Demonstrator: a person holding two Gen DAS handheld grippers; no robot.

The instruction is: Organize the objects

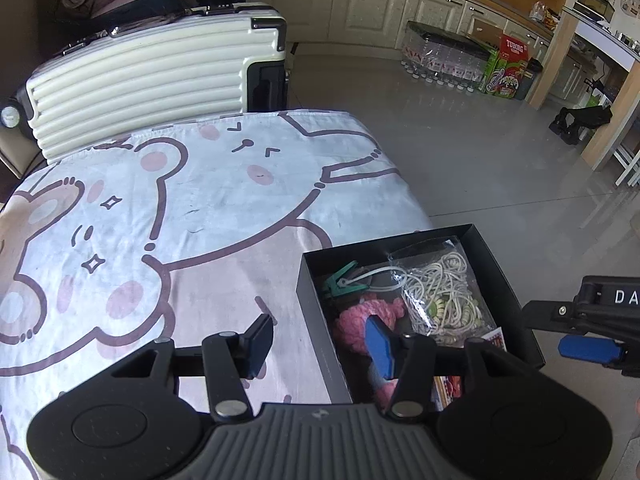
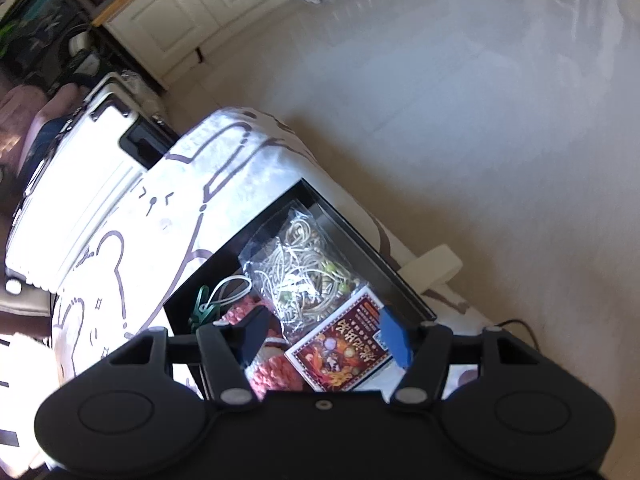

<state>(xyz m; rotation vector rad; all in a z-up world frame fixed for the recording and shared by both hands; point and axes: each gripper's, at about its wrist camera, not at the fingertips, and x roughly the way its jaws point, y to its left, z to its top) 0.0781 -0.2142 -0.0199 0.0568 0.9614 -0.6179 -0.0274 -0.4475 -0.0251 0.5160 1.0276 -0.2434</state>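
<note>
An open black box sits at the right edge of the table on a bear-print cloth. It holds a green clip, a pink knitted piece, a clear bag of pale cords and a red card pack. My left gripper stands open and empty, straddling the box's left wall. My right gripper hovers open above the box, over the card pack and touching nothing. The bag, clip and knitted piece lie below it.
A cream hard-shell suitcase stands behind the table's far edge. The table drops off to a grey tiled floor just right of the box. Shrink-wrapped bottles and cartons sit by the far kitchen cabinets.
</note>
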